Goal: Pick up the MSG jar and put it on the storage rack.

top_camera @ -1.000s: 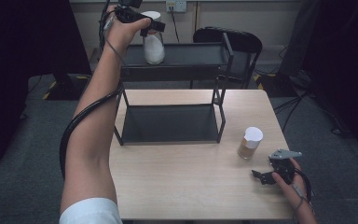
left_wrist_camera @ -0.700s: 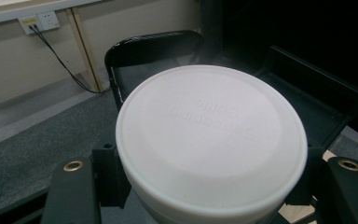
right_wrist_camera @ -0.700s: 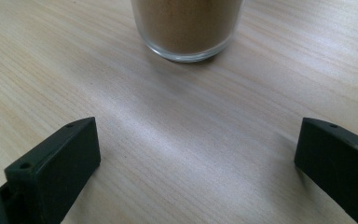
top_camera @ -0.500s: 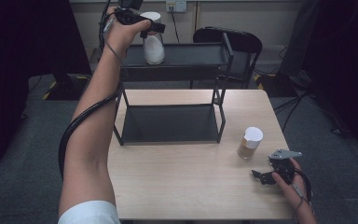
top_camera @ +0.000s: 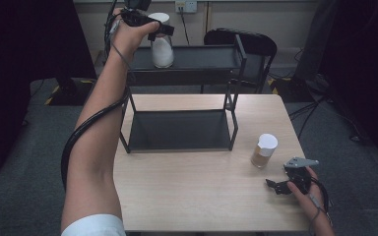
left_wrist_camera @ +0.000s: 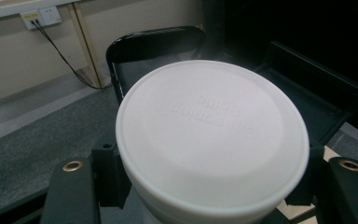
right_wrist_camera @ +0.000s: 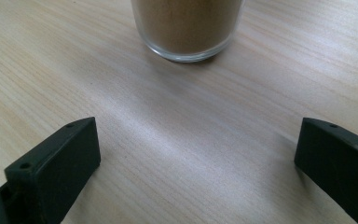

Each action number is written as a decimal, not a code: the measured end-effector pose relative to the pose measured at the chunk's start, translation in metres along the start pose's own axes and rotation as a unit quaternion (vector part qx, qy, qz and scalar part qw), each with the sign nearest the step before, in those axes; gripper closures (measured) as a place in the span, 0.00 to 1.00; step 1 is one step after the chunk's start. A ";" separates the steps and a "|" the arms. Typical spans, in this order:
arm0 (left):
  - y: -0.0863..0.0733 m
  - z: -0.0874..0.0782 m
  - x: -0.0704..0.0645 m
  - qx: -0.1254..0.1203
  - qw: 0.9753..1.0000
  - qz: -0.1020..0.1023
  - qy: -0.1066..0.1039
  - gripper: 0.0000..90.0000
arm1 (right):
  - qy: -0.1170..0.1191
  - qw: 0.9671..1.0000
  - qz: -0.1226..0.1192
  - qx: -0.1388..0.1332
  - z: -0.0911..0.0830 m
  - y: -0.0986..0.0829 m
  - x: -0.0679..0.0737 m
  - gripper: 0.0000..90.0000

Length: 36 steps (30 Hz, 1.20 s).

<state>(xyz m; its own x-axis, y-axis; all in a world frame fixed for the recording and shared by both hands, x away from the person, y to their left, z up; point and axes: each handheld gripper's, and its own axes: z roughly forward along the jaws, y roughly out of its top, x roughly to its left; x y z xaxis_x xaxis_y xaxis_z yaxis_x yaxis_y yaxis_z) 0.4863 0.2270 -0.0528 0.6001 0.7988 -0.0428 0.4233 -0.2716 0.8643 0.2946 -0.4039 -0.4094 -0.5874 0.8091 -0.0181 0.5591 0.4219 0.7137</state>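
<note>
The high view looks forward and down on the whole tabletop [top_camera: 192, 196] from the person's side. The left gripper view sits close above a white-lidded jar [left_wrist_camera: 212, 140], facing the chair [left_wrist_camera: 154, 42] and wall beyond. The right gripper view hugs the tabletop [right_wrist_camera: 177, 130], aimed at the brown-filled jar [right_wrist_camera: 189, 25]. Both jars also appear in the high view.

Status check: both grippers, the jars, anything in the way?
Left gripper around white jar on rack's top shelf. Right gripper open, low over table, facing brown jar. Nothing between them.
</note>
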 end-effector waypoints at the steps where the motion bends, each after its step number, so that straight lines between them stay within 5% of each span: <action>1: 0.000 0.000 -0.002 0.000 1.000 -0.003 0.009 0.31 | 0.000 1.000 0.000 0.000 0.000 0.000 0.000 0.00; 6: -0.004 -0.002 -0.001 -0.004 1.000 -0.025 0.019 0.14 | 0.000 1.000 0.000 0.000 0.000 0.000 0.000 0.00; 14: -0.011 -0.014 -0.001 -0.019 0.998 -0.046 0.026 0.00 | 0.000 1.000 0.000 0.000 0.000 0.000 0.000 0.00; 36: -0.046 -0.058 -0.021 -0.042 0.998 -0.044 0.012 0.01 | -0.001 1.000 0.000 0.000 0.000 0.000 0.000 0.00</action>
<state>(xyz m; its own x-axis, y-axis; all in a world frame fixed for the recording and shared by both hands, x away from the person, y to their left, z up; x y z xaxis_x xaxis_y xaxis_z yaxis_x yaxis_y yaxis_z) 0.4152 0.2540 -0.0628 0.5455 0.8309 -0.1096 0.4148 -0.1540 0.8968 0.2942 -0.4037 -0.4095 -0.5859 0.8102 -0.0191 0.5593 0.4213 0.7139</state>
